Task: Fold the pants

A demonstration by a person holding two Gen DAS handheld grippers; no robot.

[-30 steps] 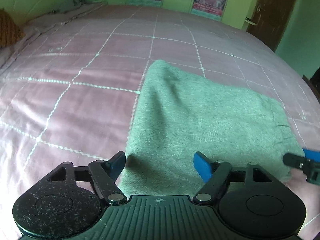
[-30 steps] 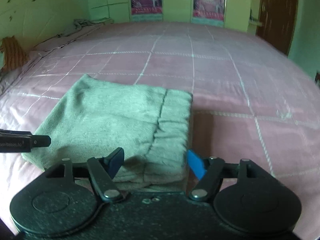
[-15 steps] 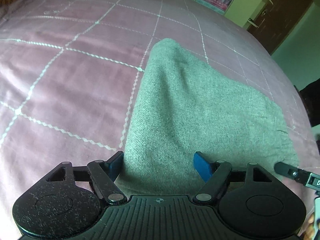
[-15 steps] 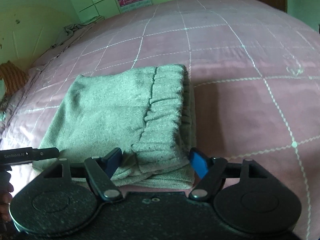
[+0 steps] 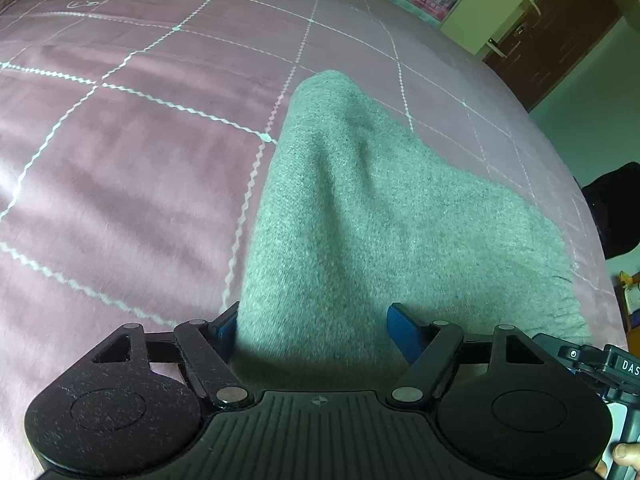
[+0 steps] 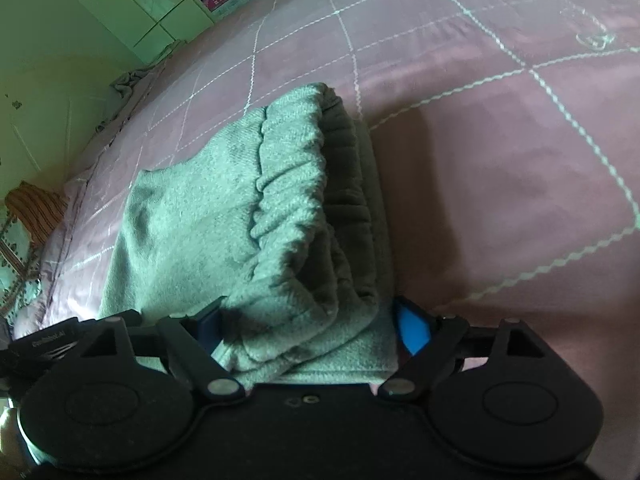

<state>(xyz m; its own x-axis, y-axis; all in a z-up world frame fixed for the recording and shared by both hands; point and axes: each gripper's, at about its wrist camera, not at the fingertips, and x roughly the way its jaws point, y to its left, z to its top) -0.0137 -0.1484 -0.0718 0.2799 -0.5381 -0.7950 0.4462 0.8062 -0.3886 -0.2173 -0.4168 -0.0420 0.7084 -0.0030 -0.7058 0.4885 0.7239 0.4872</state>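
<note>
Now both grippers straddle the folded grey-green knit pants on the pink quilted bedspread. Left gripper and right gripper gape unclenched around the near edge, apparently positioned for gripping the next fold.

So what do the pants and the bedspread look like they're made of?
Pants: grey-green, apparently a thick soft knit or fleece. The surface is matte and fuzzy, the waistband gathers in elastic ruffles, and the folded layers look bulky. Bedspread: pink, probably a smooth short-pile or satin-like fabric. It shows a faint sheen in streaks, crossed by a grid of white zigzag stitching. The exact fibres can't be told.
</note>
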